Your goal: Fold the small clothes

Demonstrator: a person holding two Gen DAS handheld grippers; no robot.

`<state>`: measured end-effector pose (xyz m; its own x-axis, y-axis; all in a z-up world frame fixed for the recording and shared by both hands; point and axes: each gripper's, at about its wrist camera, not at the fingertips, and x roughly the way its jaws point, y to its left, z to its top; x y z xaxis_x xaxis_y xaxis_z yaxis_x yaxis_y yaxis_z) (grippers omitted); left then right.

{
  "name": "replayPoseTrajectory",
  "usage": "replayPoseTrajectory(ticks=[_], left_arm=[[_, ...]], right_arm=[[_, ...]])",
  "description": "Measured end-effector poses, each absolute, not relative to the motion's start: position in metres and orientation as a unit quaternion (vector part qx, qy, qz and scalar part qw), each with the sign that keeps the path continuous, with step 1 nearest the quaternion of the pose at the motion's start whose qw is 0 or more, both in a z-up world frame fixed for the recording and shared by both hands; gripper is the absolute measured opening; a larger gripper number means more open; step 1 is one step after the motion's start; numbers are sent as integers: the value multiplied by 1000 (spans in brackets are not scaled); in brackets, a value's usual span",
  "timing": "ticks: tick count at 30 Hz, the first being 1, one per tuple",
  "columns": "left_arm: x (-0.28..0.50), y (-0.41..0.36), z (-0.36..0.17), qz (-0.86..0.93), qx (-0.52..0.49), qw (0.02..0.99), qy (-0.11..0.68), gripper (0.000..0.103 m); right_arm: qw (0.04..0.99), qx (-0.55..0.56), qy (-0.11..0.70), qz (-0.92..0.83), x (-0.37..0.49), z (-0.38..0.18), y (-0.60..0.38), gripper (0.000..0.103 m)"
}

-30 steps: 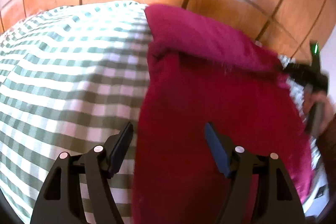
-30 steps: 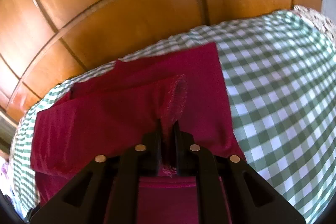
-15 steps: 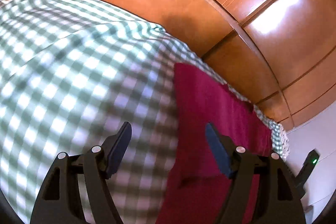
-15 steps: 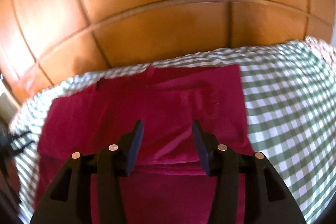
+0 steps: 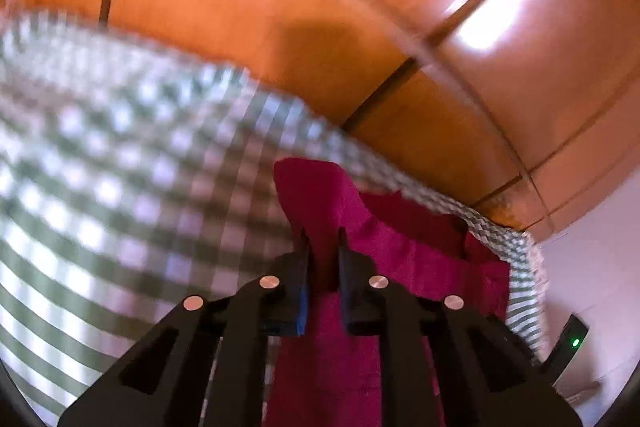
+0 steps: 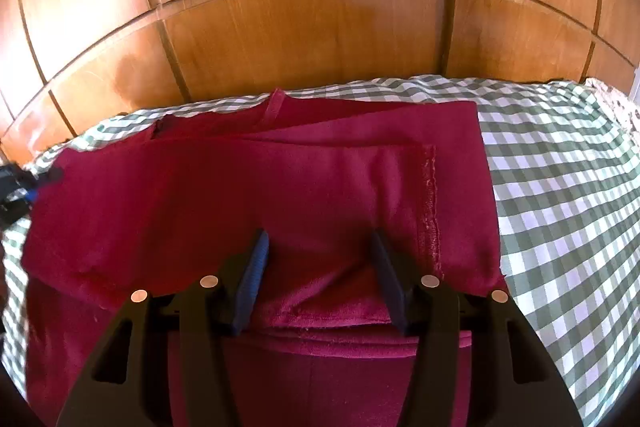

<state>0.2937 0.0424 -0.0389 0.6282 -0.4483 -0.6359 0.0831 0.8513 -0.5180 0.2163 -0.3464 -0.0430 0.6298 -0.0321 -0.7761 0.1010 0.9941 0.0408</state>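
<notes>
Left claw [image 5: 323,241] pinches a raised corner of the red garment [image 5: 400,259] at 5 o'clock on the checked cloth [image 5: 120,167], apparently mid-fold. Right claw [image 6: 318,247] hangs wide open over the garment [image 6: 280,195]; next, probably carrying that corner across toward 3 o'clock.

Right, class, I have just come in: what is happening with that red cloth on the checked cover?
A person is folding a dark red garment on a green checked cover, with tongs in each hand. The left tongs are shut on the garment's left edge, lifting a fold of it. The right tongs are open above the garment, holding nothing. One side already lies folded over, its hem showing.
</notes>
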Motion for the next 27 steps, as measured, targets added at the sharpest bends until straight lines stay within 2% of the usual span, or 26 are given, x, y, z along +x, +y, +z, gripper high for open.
replayPoseTrajectory(ticks=[2, 5, 7, 9, 10, 13, 16, 20, 27], left_arm=[[293, 31, -31, -122, -163, 898, 389, 10], [312, 20, -55, -81, -110, 893, 430, 11], [317, 14, -78, -62, -79, 889, 447, 19], [312, 11, -75, -41, -70, 897, 435, 33], [308, 13, -70, -30, -74, 898, 434, 35], [276, 21, -49, -49, -108, 906, 406, 34], [239, 3, -40, -99, -70, 914, 386, 34], [218, -24, -77, -97, 10, 896, 434, 38], [217, -22, -76, -80, -4, 897, 434, 39]], right_arm=[[901, 31, 431, -40, 218, -47, -341, 59], [900, 5, 433, -49, 221, -50, -332, 66], [900, -5, 432, -55, 221, -53, -329, 69], [901, -5, 430, -56, 220, -53, -331, 70], [901, -1, 429, -55, 220, -54, -332, 70], [901, 13, 430, -50, 220, -56, -337, 71], [902, 11, 429, -51, 220, -56, -335, 72], [902, 12, 428, -50, 220, -56, -335, 72], [902, 27, 428, -44, 219, -56, -339, 72]])
